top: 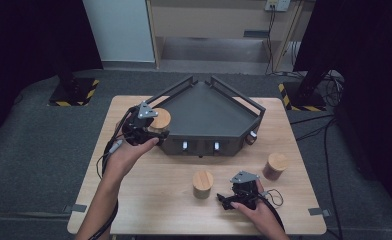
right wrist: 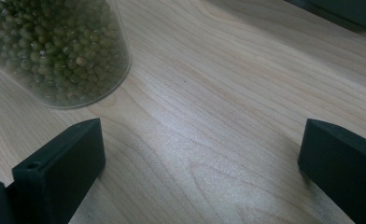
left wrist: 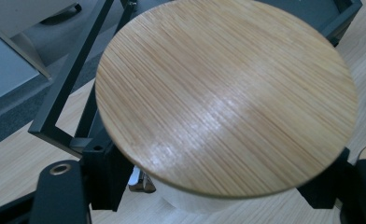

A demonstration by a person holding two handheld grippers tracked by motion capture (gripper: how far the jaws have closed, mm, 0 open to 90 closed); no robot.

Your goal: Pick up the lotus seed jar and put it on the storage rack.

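Holding: the left gripper (top: 151, 125) has its jaws closed against the sides of a jar with a bamboo lid (left wrist: 225, 93), carried at the left edge of the dark tray (top: 209, 112), just above the surface (top: 154, 200).
Key relation: the tray's open floor lies to the right of the held jar and slightly beyond it; the jar stands upright, its long axis vertical, so my guess is a short carry over the rail.
Right gripper: the right gripper (top: 234, 199) rests low near the front edge, jaws spread wide and holding nothing.
Nearest jar to it: the mung bean jar (right wrist: 55, 46) stands ahead and left of its jaws, just beside them, not between them.
Count of jars: three, one held, one mid-surface, and a reddish-filled jar (top: 275, 166) to the right.
Count of trays: one.
Nearer hand: the right, for both free jars.
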